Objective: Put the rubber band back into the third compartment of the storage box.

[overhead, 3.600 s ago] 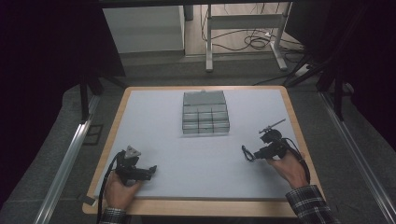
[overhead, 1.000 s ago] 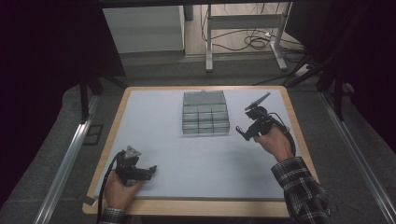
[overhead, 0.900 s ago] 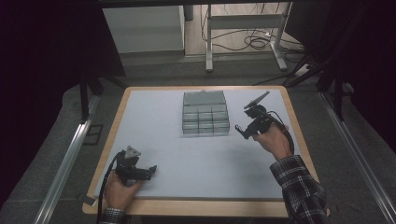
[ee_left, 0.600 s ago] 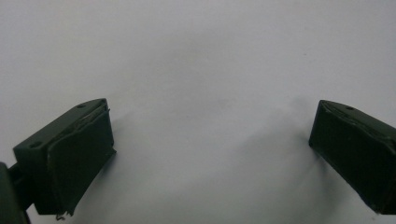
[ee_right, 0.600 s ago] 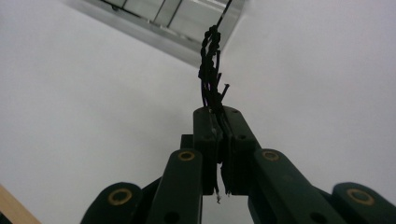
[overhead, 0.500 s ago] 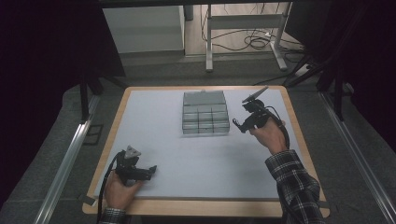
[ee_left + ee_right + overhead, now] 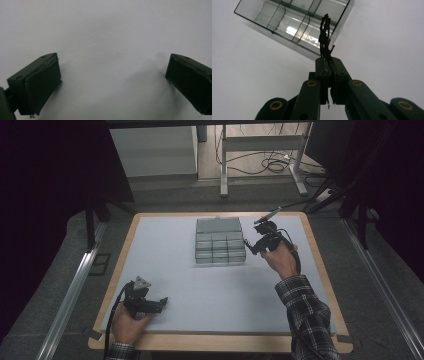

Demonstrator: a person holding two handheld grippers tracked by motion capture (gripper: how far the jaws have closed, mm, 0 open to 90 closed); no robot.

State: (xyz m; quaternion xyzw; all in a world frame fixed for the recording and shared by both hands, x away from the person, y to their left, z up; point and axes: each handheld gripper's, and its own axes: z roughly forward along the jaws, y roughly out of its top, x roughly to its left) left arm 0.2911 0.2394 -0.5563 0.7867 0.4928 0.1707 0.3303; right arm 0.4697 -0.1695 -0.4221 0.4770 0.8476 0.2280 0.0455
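Note:
A clear compartment box [image 7: 219, 240] with several small cells stands at the back middle of the white table top [image 7: 210, 290]. My right gripper [image 7: 248, 245] hovers at the box's right side, shut on a small bundle of thin black pieces [image 7: 325, 35] that sticks out past its tips. In the right gripper view the gripper [image 7: 329, 62] points at a corner of the box [image 7: 294, 22], a little short of it. My left gripper [image 7: 162, 302] rests at the near left of the table, open, with bare white surface between its pads [image 7: 42, 82].
A wooden rim [image 7: 215, 342] frames the table. An aluminium rail [image 7: 70, 295] runs along the left side. Beyond the far edge stand white desk legs [image 7: 260, 150] and cables on the floor [image 7: 272, 167].
My right gripper has travelled from the near right of the table forward and left to the box's right side, still shut. The left gripper has not moved.

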